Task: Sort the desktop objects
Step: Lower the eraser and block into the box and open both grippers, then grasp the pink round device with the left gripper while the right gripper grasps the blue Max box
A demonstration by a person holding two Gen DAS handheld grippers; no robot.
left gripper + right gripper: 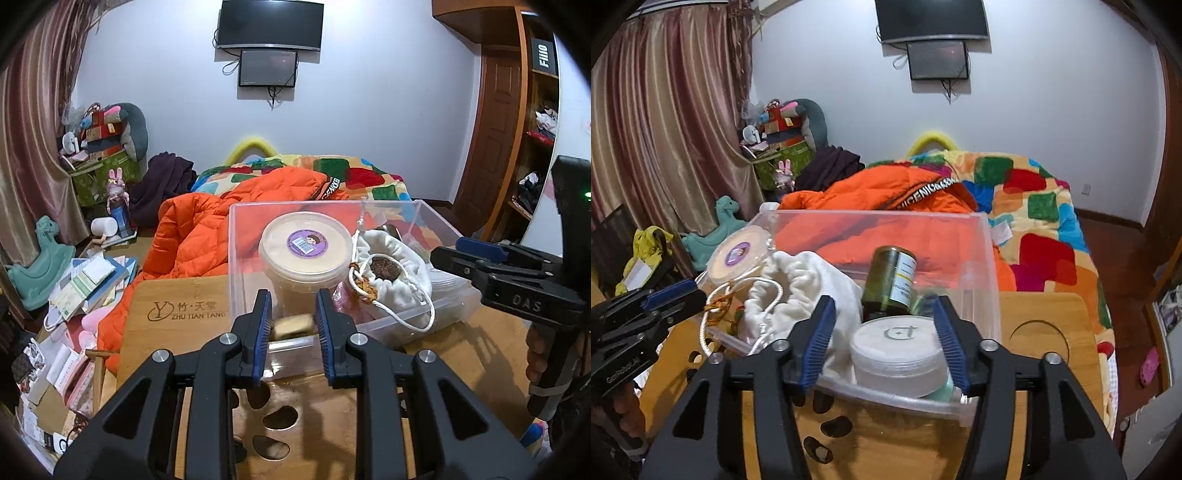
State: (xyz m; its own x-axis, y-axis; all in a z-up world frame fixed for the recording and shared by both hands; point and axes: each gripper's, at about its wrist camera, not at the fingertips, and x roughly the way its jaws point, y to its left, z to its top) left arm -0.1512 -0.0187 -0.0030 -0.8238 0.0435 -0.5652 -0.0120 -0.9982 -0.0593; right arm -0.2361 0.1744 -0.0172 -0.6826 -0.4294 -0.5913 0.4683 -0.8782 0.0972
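Clear plastic bin (991, 280) w/ tub (304, 245), pouch (399, 273), jars.

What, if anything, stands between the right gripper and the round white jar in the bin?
Nothing visible: the right gripper is open with the white jar framed between its fingers; the cloth pouch lies left, the green bottle behind.

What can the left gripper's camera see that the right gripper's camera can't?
Only the left wrist view shows a small tan object held between the left gripper fingers, blurred, and the brown thing inside the open white pouch.

Only the right wrist view shows the green jar and the round frosted container inside the clear bin, seen between the open fingers of the right gripper.

Both show the bin, the pouch, the beige tub with a purple sticker, the bamboo table and the orange jacket.
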